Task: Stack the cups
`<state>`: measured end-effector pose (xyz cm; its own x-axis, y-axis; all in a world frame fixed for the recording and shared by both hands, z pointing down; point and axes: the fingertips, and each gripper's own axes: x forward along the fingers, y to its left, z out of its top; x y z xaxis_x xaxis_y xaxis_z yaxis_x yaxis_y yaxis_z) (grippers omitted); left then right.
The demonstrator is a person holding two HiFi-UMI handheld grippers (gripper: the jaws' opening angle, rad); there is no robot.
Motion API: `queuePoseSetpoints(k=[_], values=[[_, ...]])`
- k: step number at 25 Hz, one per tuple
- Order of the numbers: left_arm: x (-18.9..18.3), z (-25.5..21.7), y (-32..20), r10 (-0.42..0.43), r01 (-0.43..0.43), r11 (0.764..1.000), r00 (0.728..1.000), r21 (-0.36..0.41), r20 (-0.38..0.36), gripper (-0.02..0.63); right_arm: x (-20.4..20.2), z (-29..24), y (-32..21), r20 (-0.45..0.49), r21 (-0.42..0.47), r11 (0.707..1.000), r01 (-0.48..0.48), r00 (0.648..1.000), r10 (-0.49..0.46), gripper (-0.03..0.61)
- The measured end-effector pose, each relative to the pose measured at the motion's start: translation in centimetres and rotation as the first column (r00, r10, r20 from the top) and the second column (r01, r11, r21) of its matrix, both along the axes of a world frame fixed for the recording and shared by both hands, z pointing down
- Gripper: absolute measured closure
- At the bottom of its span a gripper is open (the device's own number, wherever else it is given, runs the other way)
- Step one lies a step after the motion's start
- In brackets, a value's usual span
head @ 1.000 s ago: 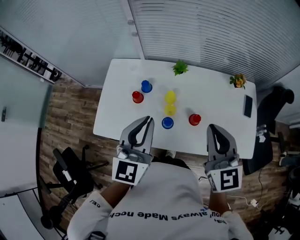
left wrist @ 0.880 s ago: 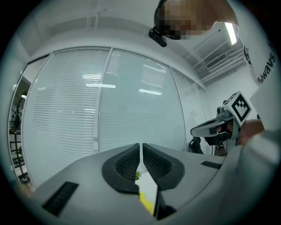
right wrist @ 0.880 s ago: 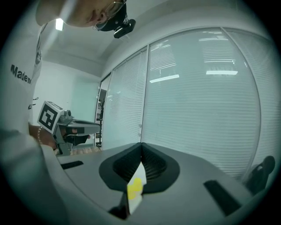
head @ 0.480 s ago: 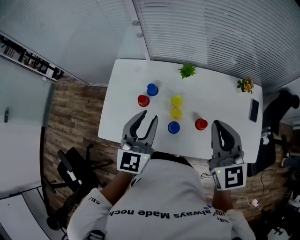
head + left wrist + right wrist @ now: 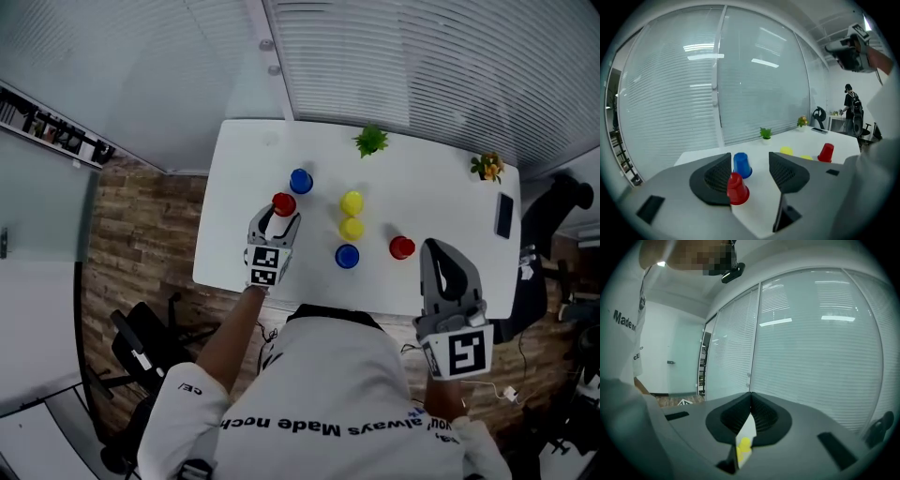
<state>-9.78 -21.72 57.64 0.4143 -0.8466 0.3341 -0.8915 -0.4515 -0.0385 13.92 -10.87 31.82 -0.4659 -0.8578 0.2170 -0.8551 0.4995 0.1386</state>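
The left gripper (image 5: 750,158), jaws just opening and apart, has a red cup (image 5: 737,189) between them.

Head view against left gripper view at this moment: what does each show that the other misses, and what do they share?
Head view only: the right gripper, shut, and the near blue cup. Left gripper view only: a person standing far off, and the red cup sitting close to the left jaw. Both: the left gripper, whose jaws have just been opening and stand either side of that red cup; the far blue cup behind it; two yellow cups; the other red cup; the green plant.
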Motion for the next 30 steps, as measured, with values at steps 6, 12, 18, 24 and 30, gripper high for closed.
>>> queuePoseSetpoints(k=[6, 12, 18, 24, 30], values=[[-2.8, 7.5, -4.4, -0.080, 0.082, 0.991, 0.997, -0.108, 0.023, 0.336, 0.1, 0.2, 0.0, -0.018, -0.012, 1.000, -0.025, 1.000, 0.024, 0.571], [-3.2, 10.0, -5.1, -0.082, 0.088, 0.984, 0.996, -0.157, 0.048, 0.347, 0.3, 0.5, 0.4, -0.022, -0.022, 0.999, -0.042, 0.999, 0.042, 0.571], [1.3, 7.1, -1.8, -0.001, -0.001, 0.993, 1.000, -0.117, -0.011, 0.357, 0.4, 0.7, 0.5, -0.014, -0.026, 0.998, -0.062, 0.998, 0.062, 0.571], [7.8, 8.2, 1.0, 0.107, -0.110, 0.984, 0.994, -0.137, -0.030, 0.357, 0.7, 0.7, 0.8, -0.012, -0.026, 0.997, -0.078, 0.997, 0.077, 0.571], [9.8, 10.0, 1.9, 0.146, -0.148, 0.974, 0.989, -0.171, -0.027, 0.356, 1.3, 1.0, 1.2, -0.019, -0.026, 0.995, -0.101, 0.995, 0.100, 0.571]])
